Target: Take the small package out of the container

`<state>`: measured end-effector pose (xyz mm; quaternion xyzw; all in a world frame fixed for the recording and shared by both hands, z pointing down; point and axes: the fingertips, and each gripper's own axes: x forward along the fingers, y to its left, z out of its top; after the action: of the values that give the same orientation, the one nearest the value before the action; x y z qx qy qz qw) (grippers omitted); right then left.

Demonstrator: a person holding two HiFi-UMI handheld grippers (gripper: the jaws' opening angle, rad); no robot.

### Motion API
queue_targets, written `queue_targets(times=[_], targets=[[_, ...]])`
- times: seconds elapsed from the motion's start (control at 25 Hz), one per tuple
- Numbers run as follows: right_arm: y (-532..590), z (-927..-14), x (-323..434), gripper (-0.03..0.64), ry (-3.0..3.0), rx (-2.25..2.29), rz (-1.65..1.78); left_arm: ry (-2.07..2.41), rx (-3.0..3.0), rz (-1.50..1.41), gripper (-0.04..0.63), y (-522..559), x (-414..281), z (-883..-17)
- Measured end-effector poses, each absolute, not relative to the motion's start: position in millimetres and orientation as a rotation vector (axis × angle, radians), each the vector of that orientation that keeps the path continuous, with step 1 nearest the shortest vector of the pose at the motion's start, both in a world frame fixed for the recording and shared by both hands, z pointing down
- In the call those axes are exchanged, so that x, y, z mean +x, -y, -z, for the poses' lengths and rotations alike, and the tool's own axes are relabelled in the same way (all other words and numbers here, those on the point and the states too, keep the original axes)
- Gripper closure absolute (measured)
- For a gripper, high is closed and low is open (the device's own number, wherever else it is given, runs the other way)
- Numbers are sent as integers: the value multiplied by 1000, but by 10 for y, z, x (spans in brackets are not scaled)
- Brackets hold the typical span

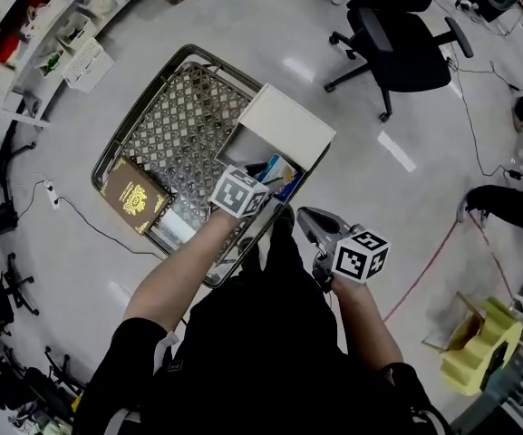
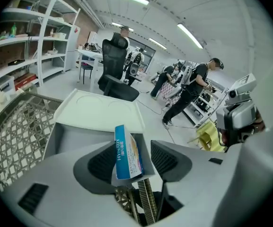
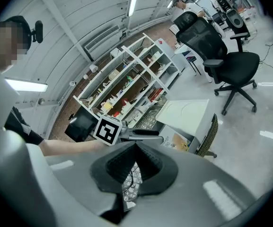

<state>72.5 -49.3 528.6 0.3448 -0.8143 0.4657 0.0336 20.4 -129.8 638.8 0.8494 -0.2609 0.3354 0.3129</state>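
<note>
The small blue-and-white package (image 2: 127, 152) stands tilted between the jaws of my left gripper (image 2: 132, 157), which is shut on it. It is low over the near corner of the white container (image 2: 74, 136), whose lid (image 2: 98, 110) is folded back. From above, the left gripper (image 1: 268, 178) reaches into the container (image 1: 243, 143) at its near right end, and the package (image 1: 276, 170) shows just past the marker cube. My right gripper (image 1: 305, 217) hangs shut and empty just outside the basket's near rim. In its own view the right gripper (image 3: 135, 167) has its pads together.
The container sits in a woven wire basket (image 1: 175, 125) on the floor. A brown box with a gold emblem (image 1: 134, 195) also lies in the basket. A black office chair (image 1: 397, 39) stands beyond, shelves (image 1: 53, 34) are at the left, and a yellow object (image 1: 479, 347) lies at the right. People (image 2: 193, 89) work in the background.
</note>
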Motion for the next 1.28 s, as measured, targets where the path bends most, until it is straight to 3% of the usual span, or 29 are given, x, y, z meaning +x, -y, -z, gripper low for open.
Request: queue_targets(times=[0.64, 0.84, 1.28], targets=[[348, -5337, 1022, 606, 2463, 1193, -1459, 613, 2355, -761, 385, 1223, 603, -6093], [425, -5350, 1166, 606, 2454, 1222, -1461, 561, 2337, -688, 439, 1186, 704, -6056], [480, -5364, 1192, 606, 2453, 1193, -1459, 605, 2352, -642, 439, 1201, 755, -6052]])
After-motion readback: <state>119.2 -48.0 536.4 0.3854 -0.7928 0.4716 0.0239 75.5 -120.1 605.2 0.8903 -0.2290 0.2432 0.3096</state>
